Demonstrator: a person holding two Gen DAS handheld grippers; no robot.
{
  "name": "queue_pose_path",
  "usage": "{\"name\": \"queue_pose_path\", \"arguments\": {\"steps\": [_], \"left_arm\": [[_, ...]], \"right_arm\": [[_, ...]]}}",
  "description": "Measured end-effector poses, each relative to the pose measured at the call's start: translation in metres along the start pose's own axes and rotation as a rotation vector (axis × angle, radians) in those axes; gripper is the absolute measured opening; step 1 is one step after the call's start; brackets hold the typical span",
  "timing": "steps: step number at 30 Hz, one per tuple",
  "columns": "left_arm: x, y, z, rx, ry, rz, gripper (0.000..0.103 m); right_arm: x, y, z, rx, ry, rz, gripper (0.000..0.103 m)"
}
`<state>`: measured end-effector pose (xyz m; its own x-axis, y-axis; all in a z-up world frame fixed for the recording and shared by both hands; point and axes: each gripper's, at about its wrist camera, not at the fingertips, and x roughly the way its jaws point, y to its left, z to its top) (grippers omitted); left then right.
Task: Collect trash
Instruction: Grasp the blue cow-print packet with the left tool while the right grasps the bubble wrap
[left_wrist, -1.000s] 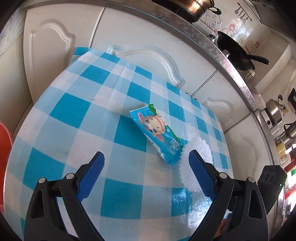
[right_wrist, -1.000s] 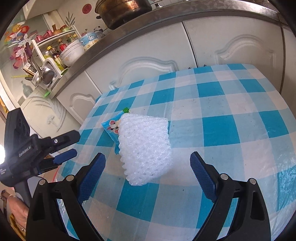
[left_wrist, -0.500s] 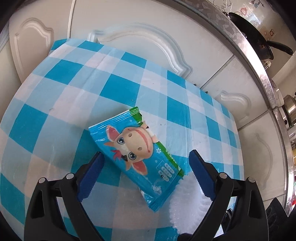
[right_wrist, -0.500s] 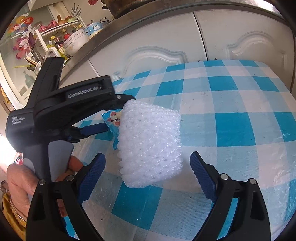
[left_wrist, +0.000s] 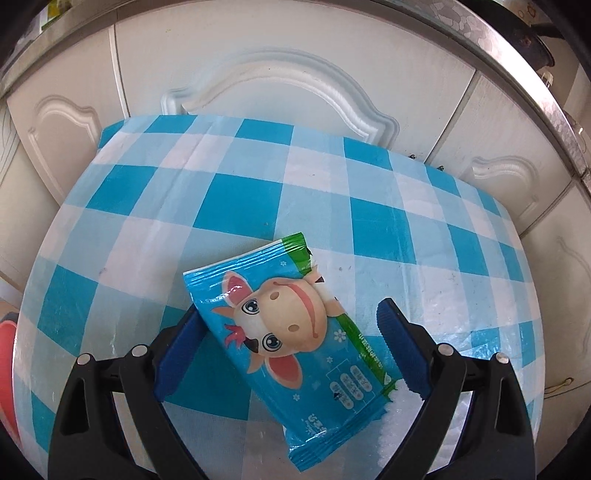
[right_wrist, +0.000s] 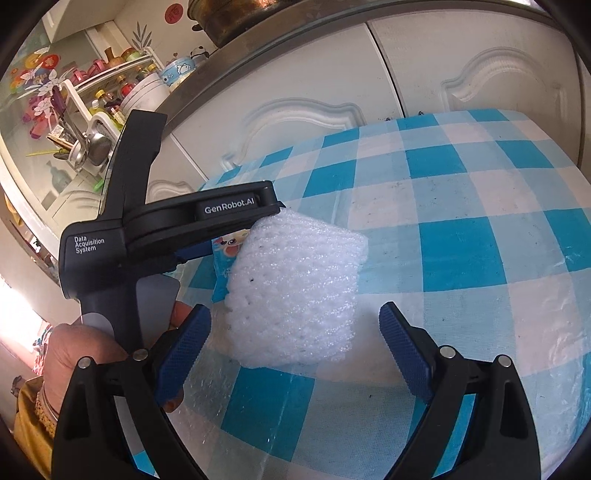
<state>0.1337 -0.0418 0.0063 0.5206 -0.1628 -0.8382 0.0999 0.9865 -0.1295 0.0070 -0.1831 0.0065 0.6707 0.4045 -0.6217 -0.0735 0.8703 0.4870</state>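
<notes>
A blue snack wrapper (left_wrist: 291, 343) printed with a cartoon cow lies flat on the checked table (left_wrist: 240, 206). My left gripper (left_wrist: 291, 314) is open and straddles it, and the wrapper's near corner covers part of the left finger. A white foam net (right_wrist: 295, 291) lies against the wrapper's far end; only an edge of this foam net (left_wrist: 397, 417) shows in the left wrist view. My right gripper (right_wrist: 295, 314) has its jaws closing with the foam net between them, the pads still apart from it. The left gripper's black body (right_wrist: 147, 229) sits just left of the foam.
White cabinet doors (left_wrist: 277, 74) stand right behind the table's far edge under a steel counter. A hand (right_wrist: 74, 347) holds the left gripper's handle. A dish rack (right_wrist: 85, 140) with utensils is at far left. Something red (left_wrist: 5, 354) sits off the table's left side.
My left gripper has come forward and down over the wrapper, which now lies between its fingers. In the right wrist view it came in from the left, up against the foam net.
</notes>
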Motion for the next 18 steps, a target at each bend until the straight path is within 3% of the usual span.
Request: {"name": "queue_pose_path", "arguments": {"steps": [3, 9, 18], "left_arm": [[0.0009, -0.0019, -0.0011, 0.027, -0.006, 0.019, 0.093], [0.0025, -0.0048, -0.0033, 0.060, -0.024, 0.057, 0.093], [0.0040, -0.0095, -0.0062, 0.094, -0.058, 0.100, 0.093]], "right_arm": [[0.0012, -0.0018, -0.0002, 0.012, 0.005, -0.011, 0.075], [0.0007, -0.0039, -0.0010, 0.017, 0.004, -0.022, 0.062], [-0.0012, -0.0075, -0.0016, 0.031, -0.003, -0.033, 0.057]]}}
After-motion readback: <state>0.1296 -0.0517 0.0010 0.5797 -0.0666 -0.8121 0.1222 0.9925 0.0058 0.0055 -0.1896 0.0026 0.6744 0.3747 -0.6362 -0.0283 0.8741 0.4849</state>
